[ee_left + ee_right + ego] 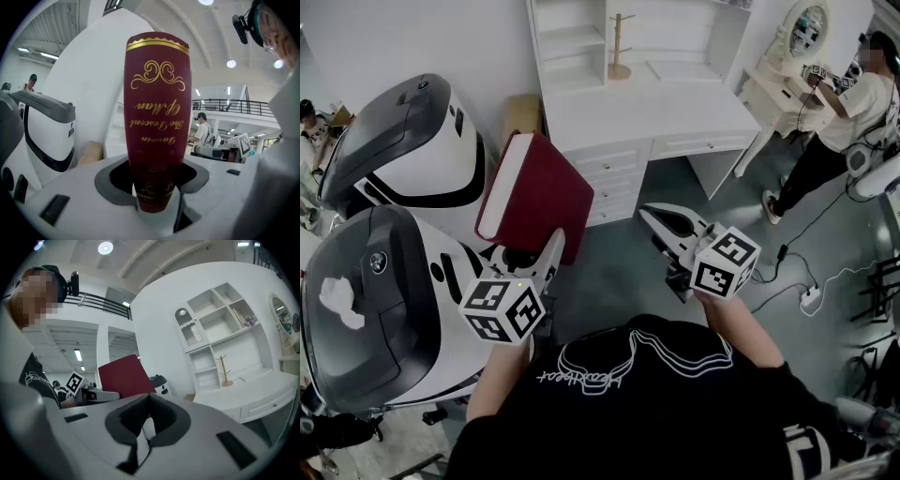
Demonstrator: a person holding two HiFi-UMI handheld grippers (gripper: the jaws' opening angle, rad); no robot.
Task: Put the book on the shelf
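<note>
A dark red hardback book [539, 192] with gold lettering on its spine [157, 117] is held up in the air, tilted, in front of the white desk. My left gripper [534, 255] is shut on the book's lower end, and the spine stands between its jaws [154, 201]. My right gripper [652, 216] hovers to the right of the book, shut and empty [149, 397]. In the right gripper view the book [124, 376] shows to the left. The white shelf unit [572, 42] stands on the desk behind, its compartments [211, 329] open to the front.
The white desk [647, 108] with drawers carries a wooden mug tree [621, 47]. Two large white and grey pod-shaped machines [403, 141] [375, 309] fill the left. At the right, a person [853, 112] stands by a mirrored vanity [802, 28]. A power strip [811, 298] lies on the floor.
</note>
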